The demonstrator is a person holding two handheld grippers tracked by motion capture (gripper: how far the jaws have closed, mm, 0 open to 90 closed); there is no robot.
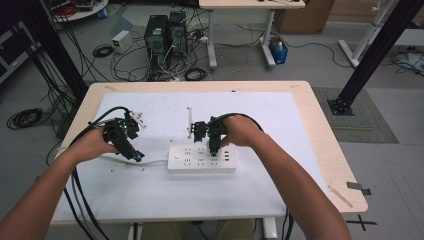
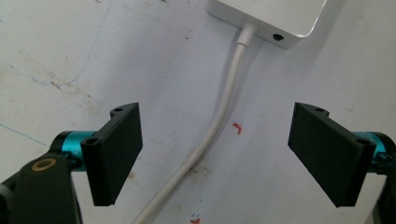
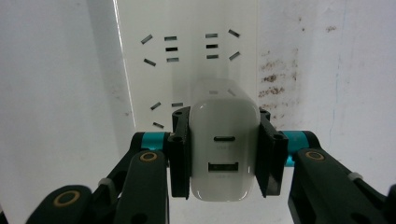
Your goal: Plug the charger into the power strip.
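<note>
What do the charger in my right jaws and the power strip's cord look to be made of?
The charger looks like smooth glossy white moulded plastic: rounded corners, soft sheen, two recessed ports. The right gripper clamps its sides. The cord seems to be matte white rubbery or PVC sheathing, since it bends in a soft curve from the power strip, itself apparently hard white plastic.

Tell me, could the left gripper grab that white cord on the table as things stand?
Probably yes. In the left gripper view the left gripper is open, one of its fingers on each side of the white cord, which runs from the power strip. Nothing lies between them.
</note>
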